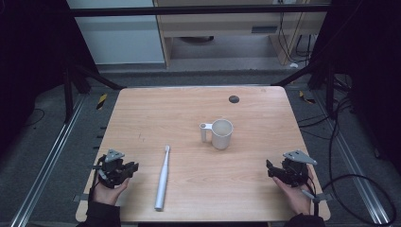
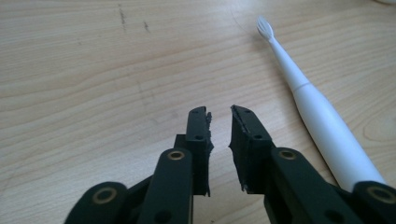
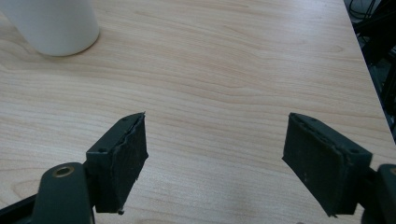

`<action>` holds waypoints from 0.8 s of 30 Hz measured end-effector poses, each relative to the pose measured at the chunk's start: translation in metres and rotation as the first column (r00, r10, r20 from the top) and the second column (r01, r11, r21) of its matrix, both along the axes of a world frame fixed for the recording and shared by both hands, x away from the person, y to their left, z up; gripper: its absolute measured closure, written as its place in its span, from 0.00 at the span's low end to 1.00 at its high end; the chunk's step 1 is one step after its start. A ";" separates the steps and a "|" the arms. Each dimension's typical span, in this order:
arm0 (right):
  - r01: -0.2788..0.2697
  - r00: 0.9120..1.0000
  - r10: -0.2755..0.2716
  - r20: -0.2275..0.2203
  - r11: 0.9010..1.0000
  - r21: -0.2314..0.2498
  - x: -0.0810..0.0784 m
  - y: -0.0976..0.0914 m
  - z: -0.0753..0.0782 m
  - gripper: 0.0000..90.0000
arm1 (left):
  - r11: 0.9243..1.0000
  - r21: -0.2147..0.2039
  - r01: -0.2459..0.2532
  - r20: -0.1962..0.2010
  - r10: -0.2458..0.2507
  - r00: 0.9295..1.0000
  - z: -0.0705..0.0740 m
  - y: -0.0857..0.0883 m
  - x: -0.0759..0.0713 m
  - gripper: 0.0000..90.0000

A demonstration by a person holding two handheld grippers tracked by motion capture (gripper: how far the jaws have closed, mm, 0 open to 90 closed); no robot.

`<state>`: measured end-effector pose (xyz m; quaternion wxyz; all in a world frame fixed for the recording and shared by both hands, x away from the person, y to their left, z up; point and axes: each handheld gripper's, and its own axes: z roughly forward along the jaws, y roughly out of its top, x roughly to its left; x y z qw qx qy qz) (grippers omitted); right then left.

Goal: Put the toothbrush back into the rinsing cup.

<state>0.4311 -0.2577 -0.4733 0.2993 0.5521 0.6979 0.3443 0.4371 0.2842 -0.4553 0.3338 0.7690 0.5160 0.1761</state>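
Observation:
A white electric toothbrush (image 1: 162, 179) lies on the wooden table (image 1: 156, 113), bristles pointing away from me. In the left gripper view the toothbrush (image 2: 322, 121) runs along the right side, just beside the jaws. My left gripper (image 1: 135, 166) (image 2: 219, 116) rests low at the table's front left, its jaws drawn nearly together with nothing between them. A white cup (image 1: 222, 134) with a side handle stands upright right of centre. My right gripper (image 1: 269, 168) (image 3: 215, 135) is at the front right, open wide and empty, with the cup (image 3: 51, 23) ahead to its left.
A small dark round disc (image 1: 233, 99) sits near the table's far edge. Metal frame rails and cables run along the floor on both sides. The table's right edge (image 3: 359, 56) is close to the right gripper.

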 end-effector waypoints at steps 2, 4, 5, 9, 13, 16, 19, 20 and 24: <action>-0.001 1.000 0.001 0.001 1.000 -0.004 0.000 0.000 0.000 0.24 | 1.000 0.005 0.017 -0.011 -0.017 1.000 -0.002 -0.003 -0.001 0.88; 0.001 1.000 -0.001 0.001 1.000 -0.003 0.000 0.000 0.000 0.24 | 0.999 0.007 0.038 -0.022 -0.038 0.999 -0.003 -0.005 -0.002 0.91; 0.002 1.000 -0.002 0.000 1.000 0.000 0.000 -0.001 0.000 0.24 | 0.999 0.007 0.047 -0.027 -0.046 0.999 -0.004 -0.006 -0.003 0.92; 0.001 1.000 -0.001 0.003 1.000 -0.003 0.000 0.000 -0.001 0.24 | 0.996 0.012 0.083 -0.050 -0.082 0.995 -0.007 -0.012 -0.004 0.95; -0.003 1.000 0.003 -0.002 1.000 -0.010 0.000 0.001 -0.001 0.24 | 0.993 0.023 0.114 -0.062 -0.113 0.992 -0.009 -0.018 -0.007 0.97; -0.002 1.000 0.002 -0.001 1.000 -0.011 0.000 0.001 -0.002 0.24 | 0.990 0.023 0.136 -0.072 -0.134 0.988 -0.010 -0.022 -0.008 0.99; -0.001 1.000 0.001 -0.001 1.000 -0.008 0.000 0.000 -0.002 0.24 | 0.987 0.028 0.156 -0.083 -0.154 0.985 -0.011 -0.025 -0.009 0.99; 0.000 1.000 0.000 -0.002 1.000 -0.008 0.000 0.000 -0.002 0.24 | 0.986 0.030 0.162 -0.088 -0.159 0.983 -0.011 -0.027 -0.010 0.99; -0.001 1.000 0.001 -0.001 1.000 -0.009 0.000 0.001 -0.002 0.25 | 0.981 0.038 0.188 -0.105 -0.183 0.977 -0.014 -0.033 -0.012 0.99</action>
